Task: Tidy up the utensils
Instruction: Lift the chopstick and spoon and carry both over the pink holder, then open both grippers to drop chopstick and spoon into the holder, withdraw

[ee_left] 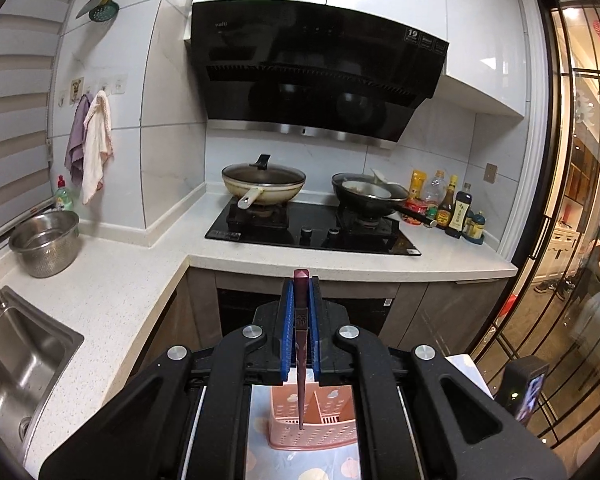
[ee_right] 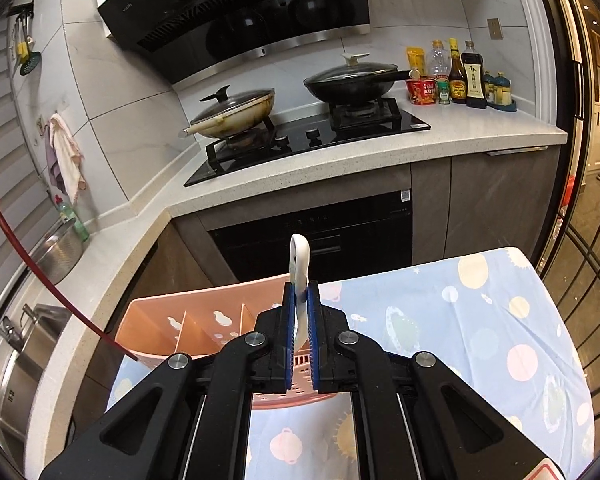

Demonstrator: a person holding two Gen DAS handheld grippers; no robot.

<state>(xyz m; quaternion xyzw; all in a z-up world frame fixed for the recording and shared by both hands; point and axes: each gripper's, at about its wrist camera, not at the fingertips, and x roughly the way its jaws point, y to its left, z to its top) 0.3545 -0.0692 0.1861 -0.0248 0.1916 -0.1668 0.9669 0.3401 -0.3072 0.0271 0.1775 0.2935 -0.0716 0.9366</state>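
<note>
My left gripper [ee_left: 301, 280] is shut on a dark red chopstick [ee_left: 301, 344], which runs upright between the blue pads, its tip hanging above a pink perforated utensil basket [ee_left: 320, 432] on the patterned cloth below. My right gripper [ee_right: 300, 286] is shut on a white utensil handle [ee_right: 300, 264] that sticks up past the pads; its lower end is hidden. The pink utensil basket [ee_right: 172, 328], with dividers inside, lies just beyond and left of the right gripper on a blue patterned tablecloth [ee_right: 460, 320].
A white L-shaped counter [ee_left: 120, 288] carries a black hob [ee_left: 312, 232] with two lidded pans, sauce bottles [ee_left: 452, 204] at the right, a steel colander [ee_left: 46, 242] and a sink [ee_left: 16, 368] at the left. A glass door [ee_left: 572, 240] stands at the right.
</note>
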